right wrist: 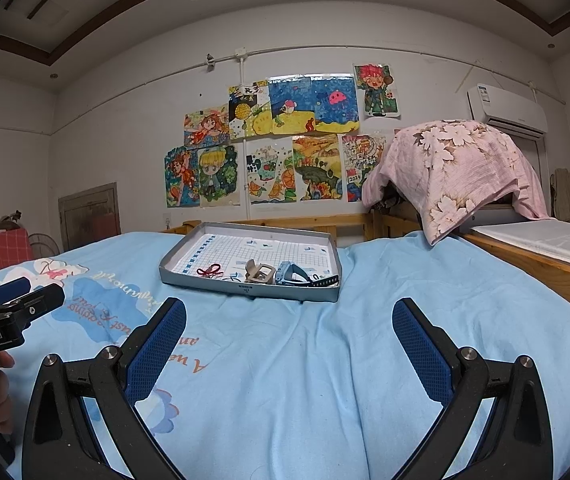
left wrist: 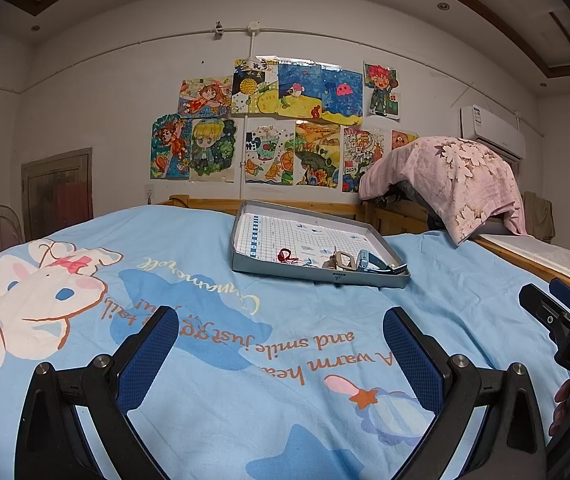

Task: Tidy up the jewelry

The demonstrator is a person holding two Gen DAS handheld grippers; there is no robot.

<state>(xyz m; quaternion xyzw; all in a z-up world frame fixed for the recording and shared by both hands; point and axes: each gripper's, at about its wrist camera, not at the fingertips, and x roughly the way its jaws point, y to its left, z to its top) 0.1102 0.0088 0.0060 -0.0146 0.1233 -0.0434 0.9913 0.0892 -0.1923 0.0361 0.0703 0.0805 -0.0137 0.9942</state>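
Reaching with both grippers, left [left wrist: 281, 344] and right [right wrist: 289, 336], jaws apart and empty, risks snagging the clumped jewelry [right wrist: 269, 274] at the tray's [right wrist: 245, 290] near edge and tipping it on the soft bed [right wrist: 325, 360].

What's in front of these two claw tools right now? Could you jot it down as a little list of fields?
Place: bed with a blue sheet
Tray: grey tray on the sheet, ahead of both grippers
In the tray: red string, beige clip, blue watch, all near its front edge
Left gripper: open, holding nothing, above the sheet
Right gripper: open, holding nothing, above the sheet
Wall: drawings behind the bed
Right side: pink cloth draped over something hidden
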